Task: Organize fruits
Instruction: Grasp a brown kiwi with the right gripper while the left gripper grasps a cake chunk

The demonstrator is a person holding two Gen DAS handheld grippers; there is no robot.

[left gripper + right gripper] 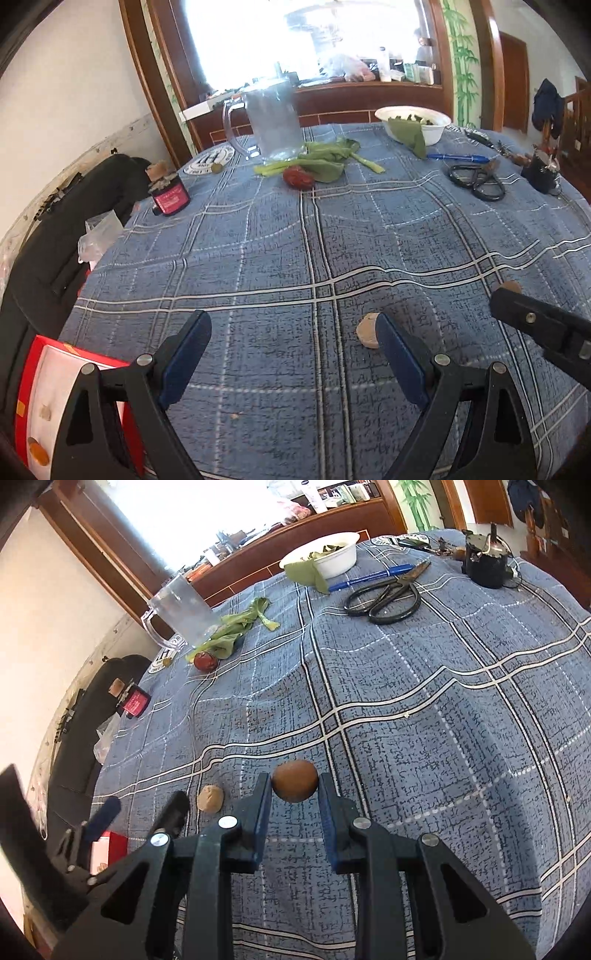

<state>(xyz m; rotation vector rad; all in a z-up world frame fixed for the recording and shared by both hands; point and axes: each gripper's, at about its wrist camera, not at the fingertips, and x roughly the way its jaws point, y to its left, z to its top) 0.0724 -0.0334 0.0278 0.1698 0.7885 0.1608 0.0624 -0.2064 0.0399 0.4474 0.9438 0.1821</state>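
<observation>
The right claw (294, 794) clamps a brown round fruit (294, 781) at its tips, the pale fruit (210, 798) lies to its left, while the left claw (293, 356) stands apart; next, likely lifting toward the red box (44, 391).

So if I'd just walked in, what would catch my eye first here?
Probably the right tongs in the foreground, pinching a round brown fruit over the blue checked tablecloth. A smaller pale fruit lies just left of it, near the open left tongs. Farther back, a red fruit sits by leafy greens and a clear jug, with black scissors to the right.
</observation>
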